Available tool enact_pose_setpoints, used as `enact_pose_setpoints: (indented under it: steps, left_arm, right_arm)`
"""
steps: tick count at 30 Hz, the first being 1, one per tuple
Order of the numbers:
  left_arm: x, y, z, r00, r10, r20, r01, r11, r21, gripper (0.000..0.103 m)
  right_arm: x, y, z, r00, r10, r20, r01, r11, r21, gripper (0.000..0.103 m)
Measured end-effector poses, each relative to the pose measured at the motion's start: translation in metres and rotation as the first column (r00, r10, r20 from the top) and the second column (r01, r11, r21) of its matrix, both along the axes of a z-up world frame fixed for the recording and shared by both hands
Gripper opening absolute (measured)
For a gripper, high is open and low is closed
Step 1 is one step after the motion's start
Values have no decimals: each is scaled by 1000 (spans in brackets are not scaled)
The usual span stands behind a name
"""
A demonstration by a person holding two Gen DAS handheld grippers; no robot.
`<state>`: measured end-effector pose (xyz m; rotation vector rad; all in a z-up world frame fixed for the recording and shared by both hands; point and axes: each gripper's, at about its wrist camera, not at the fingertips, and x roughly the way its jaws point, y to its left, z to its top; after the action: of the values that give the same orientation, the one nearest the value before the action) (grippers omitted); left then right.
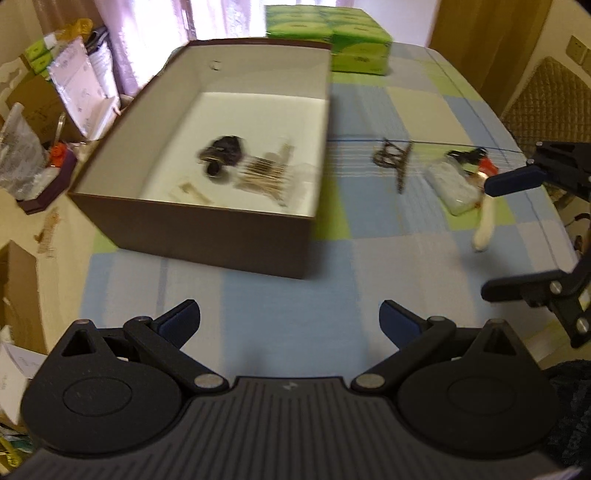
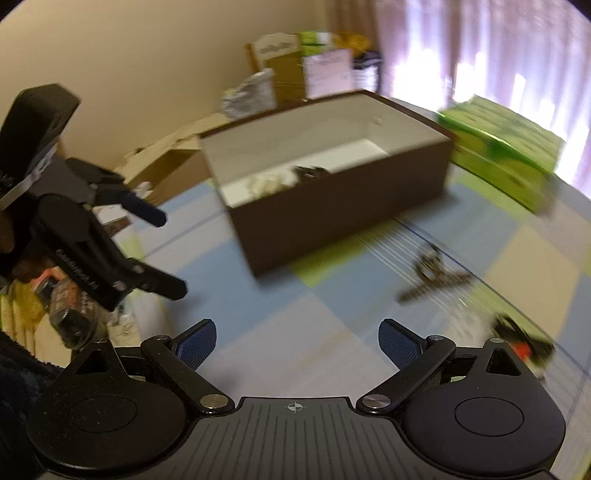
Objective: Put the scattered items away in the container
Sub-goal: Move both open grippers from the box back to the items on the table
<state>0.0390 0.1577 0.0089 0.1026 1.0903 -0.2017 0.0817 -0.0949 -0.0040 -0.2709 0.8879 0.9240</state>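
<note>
A brown box with a white inside (image 1: 207, 225) stands on the checked tablecloth and also shows in the right wrist view (image 2: 340, 210). It holds a black item (image 1: 221, 153), a pack of thin sticks (image 1: 266, 173) and a small card. On the cloth to its right lie a bronze hair clip (image 1: 393, 158) (image 2: 430, 275), a clear white-filled pack (image 1: 448, 184), a white handle (image 1: 485, 225) and a black and red item (image 1: 476, 158) (image 2: 524, 341). My left gripper (image 1: 290, 325) is open and empty, short of the box. My right gripper (image 2: 297, 347) is open and empty; it also shows in the left wrist view (image 1: 498, 236), by the pack.
A green multipack of boxes (image 1: 332, 33) (image 2: 506, 155) sits behind the container. Cardboard boxes, bags and papers (image 1: 55, 110) crowd the left side beyond the table edge. A quilted chair back (image 1: 546, 103) stands at the right. The frames are motion-blurred.
</note>
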Motion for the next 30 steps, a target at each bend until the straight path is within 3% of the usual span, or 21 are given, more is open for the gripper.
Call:
enact_pose_setpoints:
  steps: [8,17,25,27,28,30]
  left_arm:
    - [10,-58,-13,995,-96,-1,96,995,-31,102]
    - [42,-112,-34,986,-166,24,167,986,-20,100]
    - [66,-141,-51,975,-224,8,224,975,-6,99]
    - [71,-141,-55,975,-223,-3,223,975,-2,99]
    - [74,-141,-58,975,-221,-9,221,975,1,99]
    - [79,-140,-61,976,-219,-17,219,976,3,99]
  right_arm:
    - [10,-72,-10,968,-250,-6,250,967,-39,99]
    - [30,-121,-31,858,-512,-25,509,857,-79,99]
    - [50,-124,-61,776,-622,-108,616,783,-85,99]
    - [54,-119,-64,770,-628,-112,623,778,-80,91]
    - [57,-117,-66,770,-626,-123,622,780,-75,74]
    - [62,-113,-71,759,-634,-147,630,773,-82,72]
